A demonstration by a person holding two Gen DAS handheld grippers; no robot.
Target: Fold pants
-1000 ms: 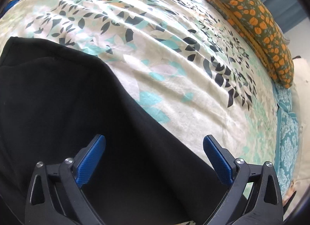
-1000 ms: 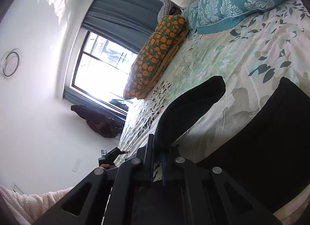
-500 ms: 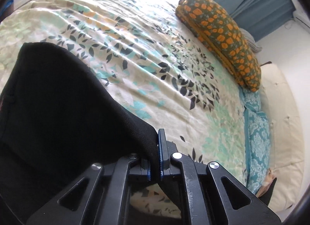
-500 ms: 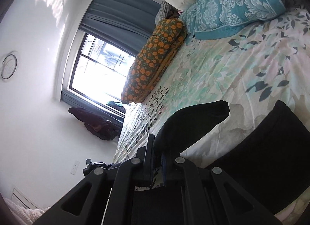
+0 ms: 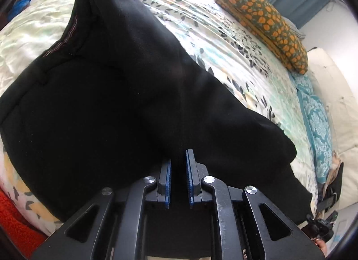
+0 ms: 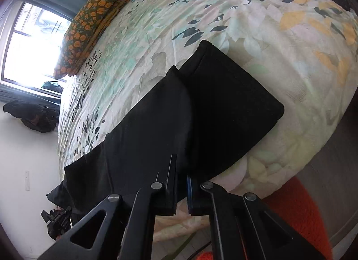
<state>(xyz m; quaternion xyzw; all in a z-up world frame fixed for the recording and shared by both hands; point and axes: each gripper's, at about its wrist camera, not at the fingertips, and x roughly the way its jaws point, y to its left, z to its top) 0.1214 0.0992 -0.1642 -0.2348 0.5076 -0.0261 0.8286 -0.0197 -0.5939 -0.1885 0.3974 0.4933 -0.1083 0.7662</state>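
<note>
Black pants lie on a floral bedspread. In the left wrist view my left gripper is shut on a fold of the black fabric and holds it raised; the waistband with a striped inner band stands up at the upper left. In the right wrist view the pants stretch across the bed with one layer folded over another. My right gripper is shut on the pants' near edge at the bed's side.
An orange-patterned pillow and teal pillows lie at the head of the bed. A window and curtains are beyond. Something orange-red lies on the floor by the bed. The other gripper shows at the lower left.
My left gripper closed on the pants and lifted them, so the fabric now fills its view. My right gripper swung down toward the bed's edge, carrying its leg over the other layer.
</note>
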